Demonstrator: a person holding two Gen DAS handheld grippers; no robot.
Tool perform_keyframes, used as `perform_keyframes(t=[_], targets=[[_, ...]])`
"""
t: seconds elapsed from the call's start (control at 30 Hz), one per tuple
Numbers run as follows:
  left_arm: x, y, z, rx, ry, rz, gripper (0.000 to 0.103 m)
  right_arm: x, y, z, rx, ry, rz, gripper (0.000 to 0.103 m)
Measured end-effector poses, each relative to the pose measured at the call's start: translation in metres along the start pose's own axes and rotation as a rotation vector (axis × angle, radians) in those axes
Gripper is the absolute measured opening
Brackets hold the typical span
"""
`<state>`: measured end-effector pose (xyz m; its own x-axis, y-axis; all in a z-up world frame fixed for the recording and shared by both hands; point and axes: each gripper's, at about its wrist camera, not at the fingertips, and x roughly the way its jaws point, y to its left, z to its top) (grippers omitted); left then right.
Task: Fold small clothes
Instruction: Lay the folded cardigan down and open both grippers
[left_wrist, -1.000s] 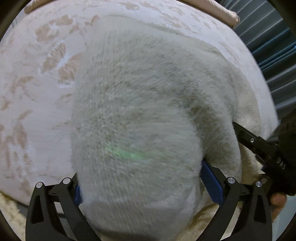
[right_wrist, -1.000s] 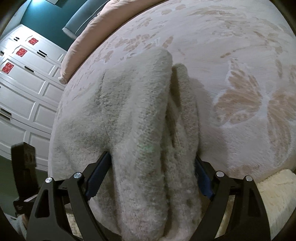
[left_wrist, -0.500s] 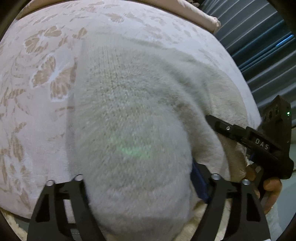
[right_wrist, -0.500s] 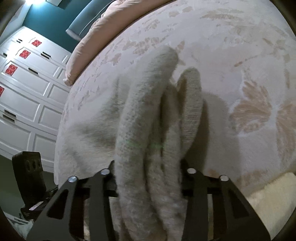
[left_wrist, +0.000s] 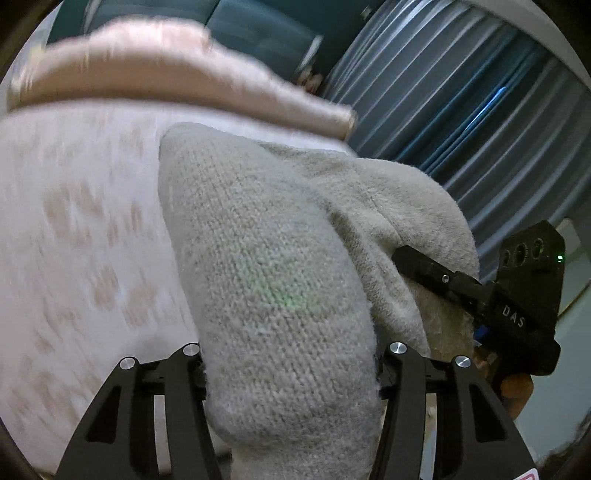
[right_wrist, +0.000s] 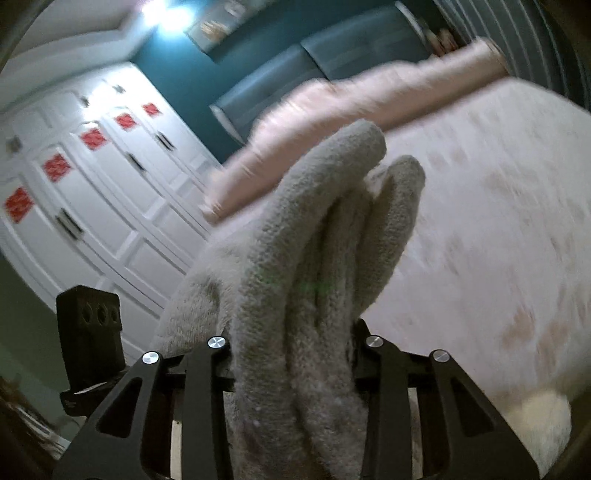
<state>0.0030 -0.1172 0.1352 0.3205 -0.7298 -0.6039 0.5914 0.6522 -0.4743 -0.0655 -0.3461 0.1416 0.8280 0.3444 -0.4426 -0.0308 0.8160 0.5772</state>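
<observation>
A grey knitted garment (left_wrist: 266, 266) is bunched thick between both grippers and held above the bed. My left gripper (left_wrist: 291, 365) is shut on one end of it; the knit bulges out between its jaws. My right gripper (right_wrist: 295, 350) is shut on the other end, where the garment (right_wrist: 314, 258) stands up in several rolled folds. The right gripper's body also shows in the left wrist view (left_wrist: 509, 306), at the garment's right edge. The fingertips of both grippers are hidden by the knit.
The bed (left_wrist: 74, 240) with a pale floral cover lies below. A pink rolled quilt (right_wrist: 369, 103) runs along its far side. White wardrobe doors (right_wrist: 92, 184) stand at left, a teal headboard (right_wrist: 314, 62) behind, blue curtains (left_wrist: 461, 92) at right.
Both grippers have closed on the garment and lifted it off the bed, tilting upward so the room beyond the bed has come into view.
</observation>
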Motion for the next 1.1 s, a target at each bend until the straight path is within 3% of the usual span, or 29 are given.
perform_keyframes(t=[0.17,0.23,0.33,0.43,0.47,0.63,0.83,1.0,1.1], targets=[[-0.071,0.014,0.048,0.108,-0.175,0.076,0.052,0.034,0.051,0.046,-0.101,-0.09,0.104,0.039],[-0.073,0.034,0.064,0.116,-0.197,0.136,0.06,0.063,0.054,0.054,-0.107,-0.084,0.097,0.048],[-0.053,0.093,0.069,0.04,-0.132,0.253,0.07,0.152,0.026,0.047,-0.056,0.058,-0.037,0.053],[-0.026,0.155,0.042,-0.065,-0.013,0.414,0.065,0.195,0.008,0.011,-0.081,0.19,-0.29,0.04],[-0.023,0.17,0.025,-0.075,0.008,0.494,0.064,0.196,0.009,0.0,-0.097,0.204,-0.296,0.04],[-0.034,0.17,-0.009,-0.071,0.004,0.513,0.064,0.188,0.023,-0.029,-0.138,0.231,-0.257,0.04],[-0.004,0.171,0.026,-0.08,-0.025,0.547,0.067,0.225,0.047,-0.02,-0.206,0.258,-0.263,0.038],[0.044,0.219,0.014,-0.147,0.122,0.684,0.067,0.274,0.029,-0.056,-0.309,0.383,-0.43,0.032],[0.058,0.245,-0.006,-0.237,0.176,0.663,0.071,0.282,0.016,-0.077,-0.306,0.413,-0.435,0.032]])
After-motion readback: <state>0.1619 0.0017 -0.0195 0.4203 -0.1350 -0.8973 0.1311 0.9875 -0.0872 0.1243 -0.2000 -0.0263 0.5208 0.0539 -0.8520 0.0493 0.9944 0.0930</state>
